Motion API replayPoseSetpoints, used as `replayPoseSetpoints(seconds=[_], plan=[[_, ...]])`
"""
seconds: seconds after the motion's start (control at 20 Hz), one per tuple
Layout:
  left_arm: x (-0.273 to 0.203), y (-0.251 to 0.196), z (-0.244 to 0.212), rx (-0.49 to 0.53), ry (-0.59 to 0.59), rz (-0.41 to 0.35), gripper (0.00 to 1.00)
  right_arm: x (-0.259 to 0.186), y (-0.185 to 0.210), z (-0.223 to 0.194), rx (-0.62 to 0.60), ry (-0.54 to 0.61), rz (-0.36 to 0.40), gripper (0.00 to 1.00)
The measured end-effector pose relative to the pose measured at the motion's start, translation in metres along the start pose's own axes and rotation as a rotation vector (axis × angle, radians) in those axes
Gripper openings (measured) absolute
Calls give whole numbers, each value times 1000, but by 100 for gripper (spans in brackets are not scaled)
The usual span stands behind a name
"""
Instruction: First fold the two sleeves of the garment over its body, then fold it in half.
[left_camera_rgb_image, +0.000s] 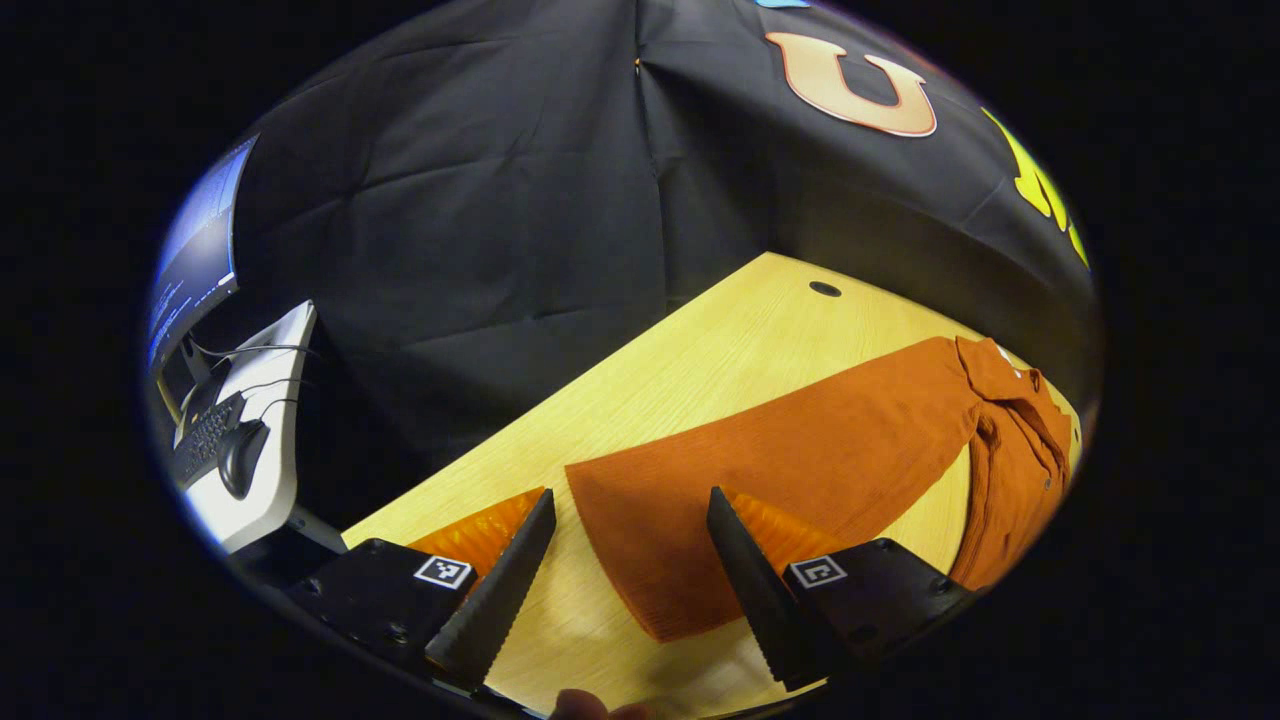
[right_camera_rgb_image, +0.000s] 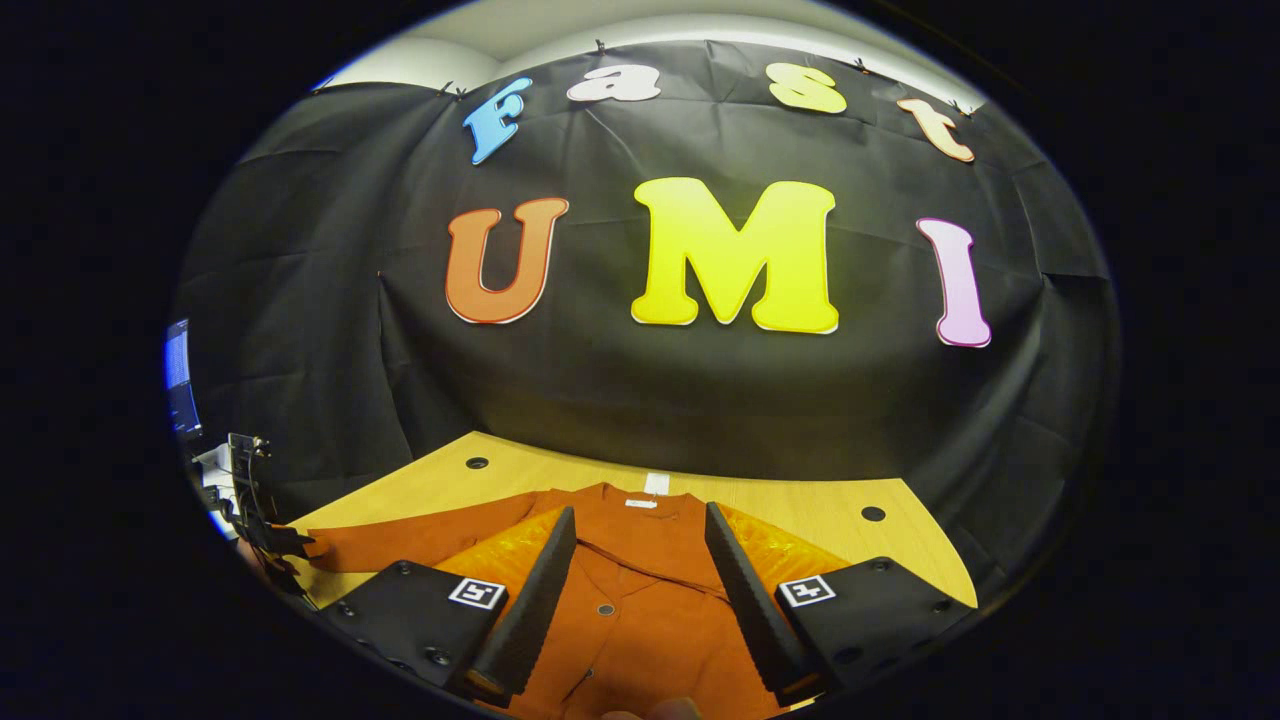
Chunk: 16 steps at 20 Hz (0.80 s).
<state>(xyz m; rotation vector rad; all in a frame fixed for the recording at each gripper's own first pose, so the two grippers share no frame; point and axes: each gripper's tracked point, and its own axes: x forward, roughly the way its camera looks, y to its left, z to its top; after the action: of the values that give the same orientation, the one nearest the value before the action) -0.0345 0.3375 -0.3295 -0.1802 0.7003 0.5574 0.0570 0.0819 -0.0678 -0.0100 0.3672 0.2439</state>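
garment (left_camera_rgb_image: 800, 450): ribbed matt cloth | table (left_camera_rgb_image: 700, 350): smooth pale wood grain

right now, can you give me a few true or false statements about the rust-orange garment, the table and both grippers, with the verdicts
1. The rust-orange buttoned garment lies on a light wooden table. True.
2. The left gripper is shut on the long orange sleeve. False: its fingers stand apart above the sleeve's cuff end, holding nothing.
3. The sleeve in the left gripper view is already folded over the body. False: it lies stretched out flat on the table, away from the body.
4. The right gripper is open, pointing over the garment's buttoned front toward the collar. True.
5. The table has round holes near its far edge. True.
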Motion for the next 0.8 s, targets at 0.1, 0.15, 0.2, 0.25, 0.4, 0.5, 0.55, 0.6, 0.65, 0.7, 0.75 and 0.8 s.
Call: replayPoseSetpoints(seconds=[0.1,0.15,0.2,0.25,0.4,0.5,0.55,0.6,0.65,0.7,0.75,0.8], plan=[[5,0,2,-2,-19,2,100,0,-4,0,-2,4,-5,83],[0,-1,-2,-7,-9,7,100,1,-6,-1,1,8,-8,84],[4,-1,-1,-8,-28,10,100,1,-8,-4,5,14,-13,83],[2,-3,-4,-5,-14,9,100,1,-11,-6,13,23,-19,83],[8,-20,1,17,-35,2,51,2,-20,-6,23,34,-35,83],[7,-19,2,75,-30,47,7,0,-25,-1,10,20,-39,83],[7,-21,4,103,-27,39,6,-3,-27,1,4,13,-41,83],[6,-32,5,97,-26,-13,4,-4,-30,3,6,7,-45,84],[5,-42,8,75,-26,-63,4,-5,-33,2,11,6,-50,84],[5,-50,14,60,-25,-92,3,-5,-37,-1,19,11,-59,84],[3,-55,21,49,-21,-116,3,-6,-43,-4,30,16,-68,83],[1,-57,28,30,-20,-141,3,-6,-47,-6,42,21,-77,84]])
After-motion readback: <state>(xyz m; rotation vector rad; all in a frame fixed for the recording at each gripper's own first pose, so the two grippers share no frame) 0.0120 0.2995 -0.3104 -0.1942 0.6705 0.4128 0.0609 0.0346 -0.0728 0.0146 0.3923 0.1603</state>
